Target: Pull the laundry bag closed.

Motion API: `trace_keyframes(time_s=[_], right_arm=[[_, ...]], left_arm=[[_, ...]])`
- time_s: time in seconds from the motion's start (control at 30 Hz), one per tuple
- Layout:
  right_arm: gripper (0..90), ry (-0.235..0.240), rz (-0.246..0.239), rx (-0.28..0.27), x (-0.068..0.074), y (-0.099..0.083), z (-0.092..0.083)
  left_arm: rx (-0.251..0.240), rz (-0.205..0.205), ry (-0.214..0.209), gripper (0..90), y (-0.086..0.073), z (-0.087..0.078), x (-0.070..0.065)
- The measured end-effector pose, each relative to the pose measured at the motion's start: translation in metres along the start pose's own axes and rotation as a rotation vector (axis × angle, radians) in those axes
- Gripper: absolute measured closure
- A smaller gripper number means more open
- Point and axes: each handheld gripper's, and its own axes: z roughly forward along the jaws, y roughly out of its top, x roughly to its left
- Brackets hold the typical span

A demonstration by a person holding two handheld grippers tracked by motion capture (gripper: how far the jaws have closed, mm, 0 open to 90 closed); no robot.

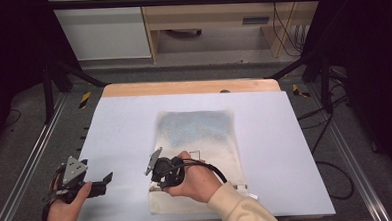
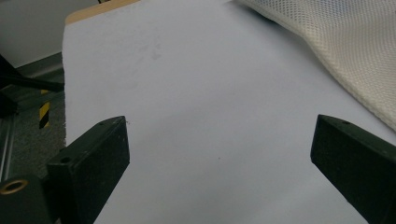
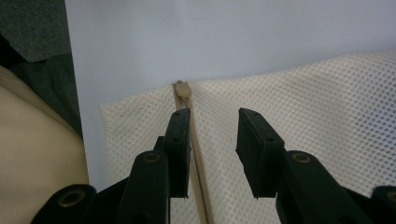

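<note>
Under the right gripper (image 3: 212,154) (jaws parted) lies a mesh bag (image 3: 327,102); beside the released left gripper (image 2: 219,158), bare bench (image 2: 196,79).

The left gripper (image 2: 219,158) hangs over the pale lavender table top (image 2: 196,93) with its two black jaws spread wide, nothing between them. A cream mesh bag (image 2: 345,51) lies at the upper right, just beyond the right-hand jaw. The wooden table edge (image 2: 100,10) and a grey floor with a yellow-black marker (image 2: 44,114) show at left
</note>
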Motion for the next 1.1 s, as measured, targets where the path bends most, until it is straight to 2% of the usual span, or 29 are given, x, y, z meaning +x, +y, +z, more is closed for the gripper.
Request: trace_keyframes(time_s=[0.2, 0.3, 0.43, 0.57, 0.77, 0.87, 1.1], right_arm=[[67.5, 0.004, 0.007, -0.004, 0.000, 0.004, 0.004], [68.3, -0.001, 0.007, 0.001, 0.000, 0.005, 0.005], [68.4, 0.006, 0.006, 0.014, 0.002, 0.006, 0.006], [68.2, 0.005, 0.005, 0.007, 0.002, 0.007, 0.005], [69.4, 0.006, -0.010, 0.000, 0.002, 0.006, 0.005], [69.5, 0.017, 0.001, -0.007, 0.004, 0.007, 0.008], [71.9, 0.033, -0.014, -0.002, 0.007, 0.010, 0.011]], left_arm=[[0.006, -0.031, -0.012, 5.2, -0.001, 0.001, 0.001], [0.013, -0.023, -0.015, 5.2, -0.001, 0.003, 0.000], [0.019, -0.016, -0.040, 5.2, -0.001, 0.004, -0.004], [0.026, -0.032, -0.063, 5.2, 0.000, 0.005, -0.005], [0.011, -0.030, -0.054, 5.2, 0.000, 0.007, -0.006], [0.027, -0.026, -0.048, 5.2, 0.000, 0.007, -0.007], [0.042, -0.017, -0.079, 5.7, 0.001, 0.008, -0.011]])
